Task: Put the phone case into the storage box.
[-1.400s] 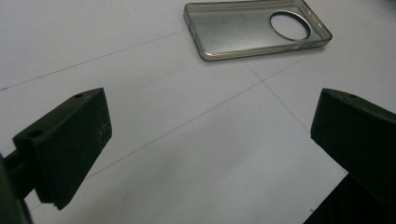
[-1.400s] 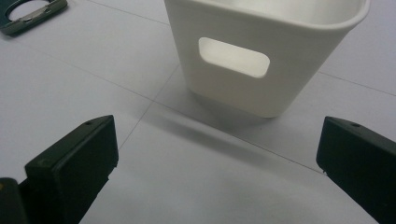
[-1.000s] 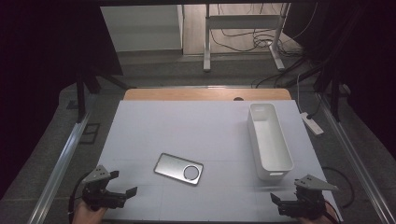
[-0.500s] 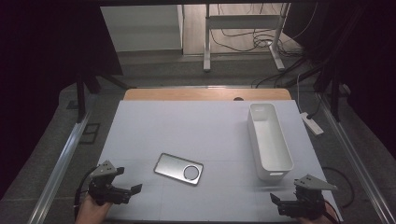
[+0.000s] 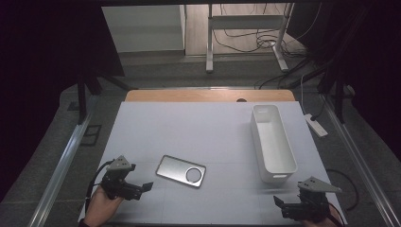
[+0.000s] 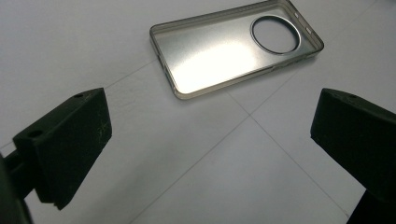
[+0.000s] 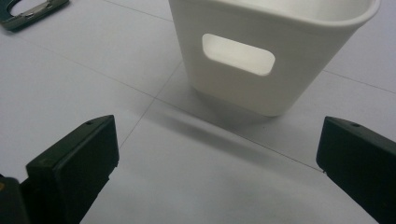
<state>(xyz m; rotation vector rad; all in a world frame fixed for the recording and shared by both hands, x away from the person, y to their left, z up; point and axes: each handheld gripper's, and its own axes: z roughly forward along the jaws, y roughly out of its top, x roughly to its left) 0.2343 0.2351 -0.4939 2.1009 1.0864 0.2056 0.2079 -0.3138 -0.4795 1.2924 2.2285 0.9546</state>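
A clear, silvery phone case (image 5: 181, 170) with a round camera hole lies open side up on the white table, front and left of centre. My left gripper (image 5: 141, 188) is just to its left, open and holding nothing. In the left gripper view the case (image 6: 236, 44) lies ahead of the wide-apart jaws of that gripper (image 6: 212, 140). A long white bin (image 5: 272, 142) stands at the right. My right gripper (image 5: 282, 206) is open and holds nothing, near the front edge just short of the bin's near end. The right gripper view has the bin's handle cut-out (image 7: 238, 54) ahead of my gripper (image 7: 210, 163).
The white table top (image 5: 203, 127) has faint grid lines and a wooden strip (image 5: 208, 96) at its far edge. Metal rails run along both sides. A power strip (image 5: 316, 125) lies on the floor at the right. A corner of the case (image 7: 32, 11) reaches into the right gripper view.
My left gripper has moved right and slightly forward, closer to the phone case. The right gripper, the case and the bin have stayed put.
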